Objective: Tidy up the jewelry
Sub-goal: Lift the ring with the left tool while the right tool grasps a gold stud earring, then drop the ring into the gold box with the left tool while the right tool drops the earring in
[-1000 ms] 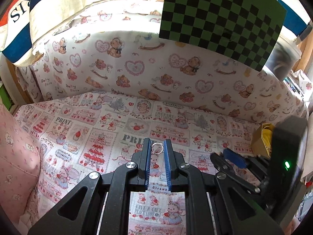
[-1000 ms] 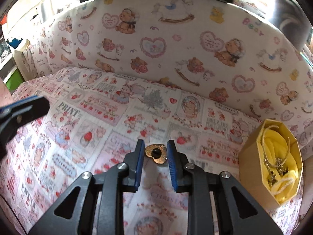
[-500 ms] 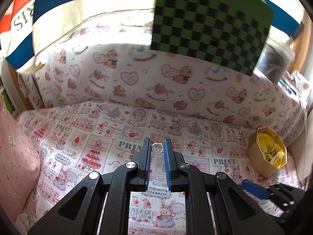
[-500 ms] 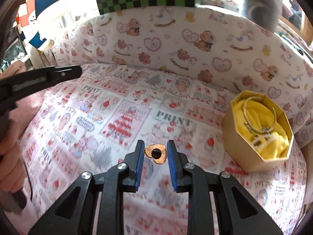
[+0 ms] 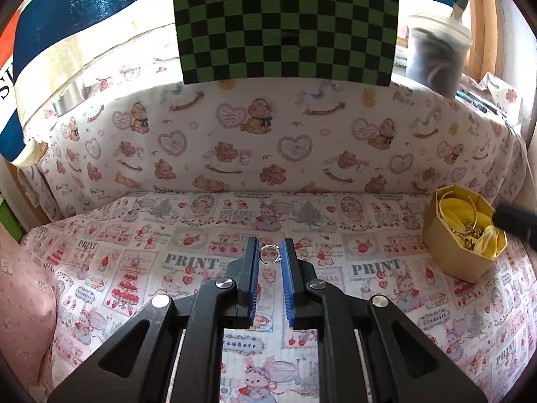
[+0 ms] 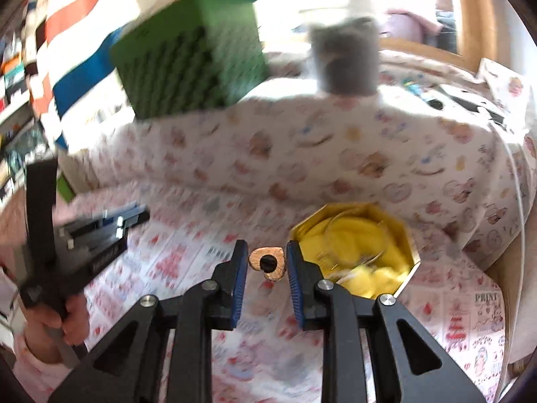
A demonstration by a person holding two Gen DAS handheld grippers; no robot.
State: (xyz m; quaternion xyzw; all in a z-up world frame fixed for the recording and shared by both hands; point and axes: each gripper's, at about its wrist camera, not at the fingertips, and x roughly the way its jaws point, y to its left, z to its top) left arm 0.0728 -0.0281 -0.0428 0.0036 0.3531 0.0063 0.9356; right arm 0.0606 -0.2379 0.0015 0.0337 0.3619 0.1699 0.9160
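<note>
The printed cloth (image 5: 141,268) covering the surface is the largest thing here, soft and rumpled, so anything small dropped on it could sink into a fold and be hard to pinch back up. On it, at the right edge of the left wrist view, stands the gold octagonal box (image 5: 459,255), open-topped and lined with loose yellow fabric (image 6: 355,235); it looks like light card, likely to slide or tip if nudged at the rim, so pieces are best lowered in from above and let go over the soft lining. Bangles and a tangle of chain (image 5: 470,231) already lie inside, thin and springy, prone to snagging on whatever comes in next. The right gripper (image 6: 267,262) is clamped on a copper-coloured heart pendant (image 6: 268,262), held by its flat edges beside the box's near-left rim; it seems stiff and light, though smooth metal could twist between the pads. Smallest is the thin silver ring (image 5: 269,254), pinched across its hoop at the very tips of the left gripper (image 5: 269,257), above the cloth and well apart from the box. It weighs next to nothing, is hard and slippery, and such a shallow hold could let it pop free.
</note>
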